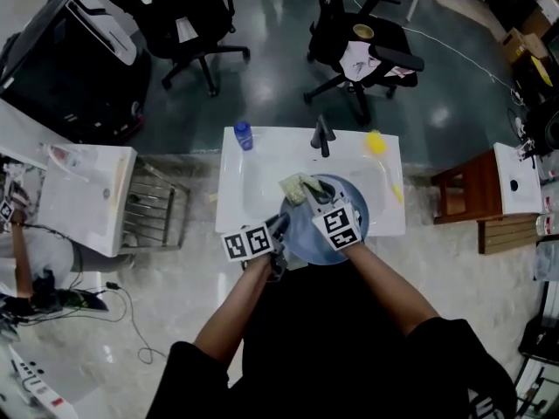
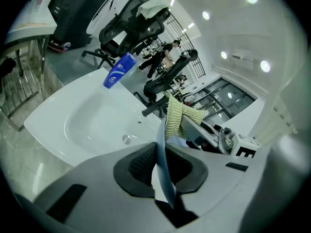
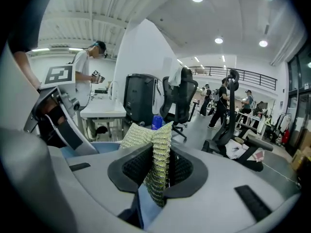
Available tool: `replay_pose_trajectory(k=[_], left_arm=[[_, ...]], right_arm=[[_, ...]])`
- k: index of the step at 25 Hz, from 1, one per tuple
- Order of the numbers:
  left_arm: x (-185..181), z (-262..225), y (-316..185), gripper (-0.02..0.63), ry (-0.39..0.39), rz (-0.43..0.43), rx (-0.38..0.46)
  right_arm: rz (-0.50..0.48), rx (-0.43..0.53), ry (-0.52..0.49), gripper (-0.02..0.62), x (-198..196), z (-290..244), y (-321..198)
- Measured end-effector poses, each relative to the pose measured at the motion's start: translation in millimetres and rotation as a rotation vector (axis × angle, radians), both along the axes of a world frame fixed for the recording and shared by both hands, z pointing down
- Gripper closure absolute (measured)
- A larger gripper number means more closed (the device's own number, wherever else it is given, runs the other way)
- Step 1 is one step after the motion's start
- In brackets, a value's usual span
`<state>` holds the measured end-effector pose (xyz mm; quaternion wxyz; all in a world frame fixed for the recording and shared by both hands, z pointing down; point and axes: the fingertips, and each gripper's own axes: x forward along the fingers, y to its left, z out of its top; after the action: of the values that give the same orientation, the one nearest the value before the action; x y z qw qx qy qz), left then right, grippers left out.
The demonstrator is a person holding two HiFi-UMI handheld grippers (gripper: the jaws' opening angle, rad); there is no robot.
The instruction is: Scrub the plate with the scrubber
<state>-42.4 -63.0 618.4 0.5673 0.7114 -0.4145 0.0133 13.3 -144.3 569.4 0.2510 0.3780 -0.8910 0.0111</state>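
A blue plate is held over the front of the white sink. My left gripper is shut on the plate's left rim; in the left gripper view the thin blue edge of the plate runs between the jaws. My right gripper is shut on a yellow-green mesh scrubber, which lies against the plate's upper left part. In the right gripper view the scrubber is pinched upright between the pads, with the plate just behind it. The scrubber also shows beyond the plate edge in the left gripper view.
A black faucet stands at the back of the sink, a blue bottle at its back left corner, a yellow object at its back right. A metal rack is to the left, a wooden stool to the right. Office chairs stand behind.
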Motion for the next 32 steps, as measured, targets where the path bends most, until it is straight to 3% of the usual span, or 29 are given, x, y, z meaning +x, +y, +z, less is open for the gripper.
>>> replay_pose_trajectory(k=[9,32], left_arm=[[15,7,6,0.573,-0.001,0.017,-0.024],[-3,24,17,0.563,-0.013,-0.025,-0.078]], right_arm=[[0.069,-0.014,0.062,0.528,35,14,-8],[0.124,0.021,0.245,0.528,79,32,-18]])
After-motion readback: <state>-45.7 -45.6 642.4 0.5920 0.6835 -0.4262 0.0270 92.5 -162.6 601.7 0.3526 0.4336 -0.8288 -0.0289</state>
